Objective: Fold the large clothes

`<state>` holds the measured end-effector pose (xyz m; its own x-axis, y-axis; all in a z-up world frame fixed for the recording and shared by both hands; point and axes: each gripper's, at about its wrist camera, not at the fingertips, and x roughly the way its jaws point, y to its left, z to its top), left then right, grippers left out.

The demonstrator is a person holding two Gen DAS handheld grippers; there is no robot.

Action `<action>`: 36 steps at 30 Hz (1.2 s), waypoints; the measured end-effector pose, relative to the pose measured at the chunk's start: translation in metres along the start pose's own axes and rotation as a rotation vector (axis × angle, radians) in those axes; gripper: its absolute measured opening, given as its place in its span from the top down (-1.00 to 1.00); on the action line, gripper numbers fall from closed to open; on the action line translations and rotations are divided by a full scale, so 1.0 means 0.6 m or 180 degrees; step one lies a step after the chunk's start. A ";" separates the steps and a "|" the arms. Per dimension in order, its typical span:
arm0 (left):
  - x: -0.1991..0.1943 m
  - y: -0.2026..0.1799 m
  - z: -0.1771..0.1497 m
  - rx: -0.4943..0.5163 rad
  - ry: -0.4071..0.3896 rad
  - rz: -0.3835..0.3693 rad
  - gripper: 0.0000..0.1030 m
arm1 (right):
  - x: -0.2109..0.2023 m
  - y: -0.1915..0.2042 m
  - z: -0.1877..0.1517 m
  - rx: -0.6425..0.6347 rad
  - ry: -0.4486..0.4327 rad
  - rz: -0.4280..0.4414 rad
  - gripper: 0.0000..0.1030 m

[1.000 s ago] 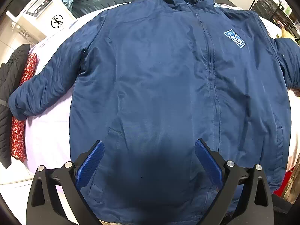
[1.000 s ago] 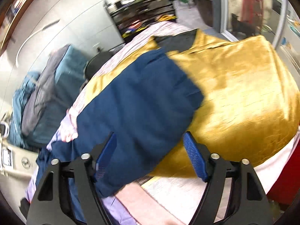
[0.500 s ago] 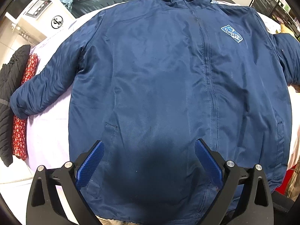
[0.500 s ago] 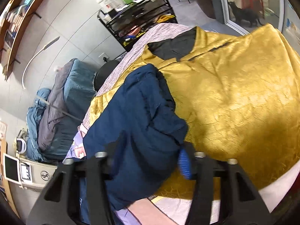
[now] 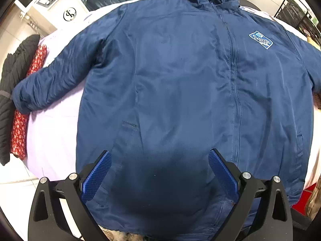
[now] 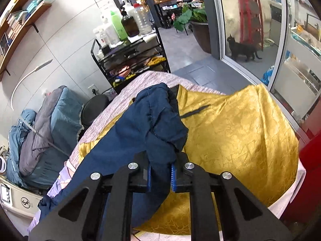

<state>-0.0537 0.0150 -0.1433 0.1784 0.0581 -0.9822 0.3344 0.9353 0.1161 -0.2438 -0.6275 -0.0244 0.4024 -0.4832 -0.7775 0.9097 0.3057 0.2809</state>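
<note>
A large navy blue jacket [image 5: 180,92] lies front-up and zipped on a pale lilac sheet [image 5: 52,132], collar at the far side, one sleeve [image 5: 54,80] stretched to the left. My left gripper [image 5: 158,172] is open and empty above the jacket's hem. My right gripper [image 6: 160,177] is shut on the jacket's other sleeve [image 6: 156,124] near the cuff and holds it lifted above a gold cloth [image 6: 236,140].
Black and red folded clothes [image 5: 18,92] lie at the sheet's left edge. A white appliance [image 5: 50,6] stands far left. A black wire cart [image 6: 128,64] with bottles, a pile of blue-grey bedding [image 6: 46,124] and a glass door [image 6: 250,30] lie beyond the bed.
My right gripper has closed on the jacket's sleeve and lifted it off the gold cloth. The left gripper stayed open over the hem and drew back slightly.
</note>
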 end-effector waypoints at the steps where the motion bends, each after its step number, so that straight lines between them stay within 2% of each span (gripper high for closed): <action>1: 0.001 0.001 0.000 -0.0013 0.0004 -0.0010 -0.85 | -0.001 0.005 -0.006 -0.0044 -0.0015 0.0013 0.73; 6: -0.001 -0.005 0.000 0.0055 -0.0038 0.0011 -0.85 | -0.015 0.057 -0.028 -0.0267 -0.0027 0.0234 0.73; 10: -0.002 -0.004 -0.004 0.0086 -0.0044 0.0047 -0.85 | -0.033 0.124 -0.033 -0.0484 0.0026 0.0496 0.72; 14: -0.001 0.011 -0.016 0.0031 -0.0017 0.0067 -0.85 | -0.054 0.216 -0.062 -0.0824 0.0129 0.0817 0.73; 18: 0.006 0.033 -0.029 -0.0049 0.0023 0.0097 -0.85 | -0.070 0.334 -0.127 -0.1256 0.0328 0.1222 0.72; 23: 0.009 0.081 -0.033 -0.0255 -0.0006 0.0084 -0.85 | -0.068 0.507 -0.248 -0.1690 0.0813 0.1763 0.73; 27: 0.009 0.107 -0.027 -0.0194 -0.0116 0.0314 -0.85 | -0.081 0.647 -0.371 -0.2105 0.1138 0.2107 0.72; 32: 0.022 0.150 -0.019 -0.0359 -0.0107 0.0251 -0.85 | -0.092 0.770 -0.530 -0.2517 0.1538 0.2333 0.72; 36: 0.039 0.167 -0.020 -0.0446 -0.0036 0.0232 -0.85 | -0.080 0.839 -0.649 -0.2797 0.1790 0.2328 0.72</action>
<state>-0.0271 0.1146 -0.1564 0.2081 0.1245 -0.9701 0.1881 0.9683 0.1646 0.1552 -0.1313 -0.0648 0.4850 0.3742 -0.7904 0.0348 0.8949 0.4450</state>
